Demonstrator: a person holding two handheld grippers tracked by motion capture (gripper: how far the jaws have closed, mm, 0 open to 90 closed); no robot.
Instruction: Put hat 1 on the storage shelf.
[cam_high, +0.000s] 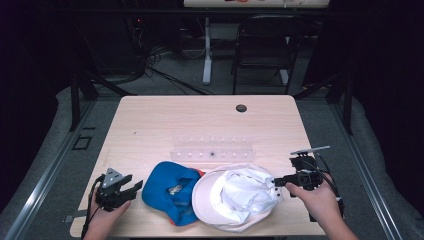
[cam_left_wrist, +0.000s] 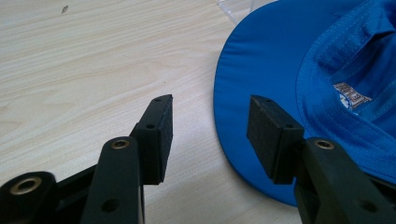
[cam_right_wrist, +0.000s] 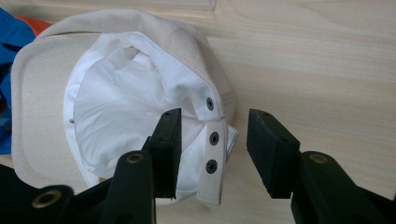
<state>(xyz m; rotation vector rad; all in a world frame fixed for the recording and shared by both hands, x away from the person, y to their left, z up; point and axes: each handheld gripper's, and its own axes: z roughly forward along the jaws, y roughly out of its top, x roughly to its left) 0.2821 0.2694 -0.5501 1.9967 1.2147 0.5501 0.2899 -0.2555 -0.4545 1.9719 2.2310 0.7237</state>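
A blue cap (cam_high: 170, 192) lies upside down near the table's front edge, with an orange bit showing under it. A beige cap with white lining (cam_high: 235, 197) lies upside down next to it on the right, overlapping it. My left gripper (cam_high: 134, 188) is open just left of the blue cap. In the left gripper view its jaws straddle the edge of the blue brim (cam_left_wrist: 261, 70). My right gripper (cam_high: 276, 182) is open at the beige cap's right side. The cap's snap strap (cam_right_wrist: 214, 154) lies between the open jaws, which are not closed on it.
A clear plastic rack (cam_high: 212, 150) with small holes sits on the wooden table (cam_high: 200, 117) just behind the caps. A round cable hole (cam_high: 241, 108) is at the back. A dark chair (cam_high: 265, 45) stands beyond the table.
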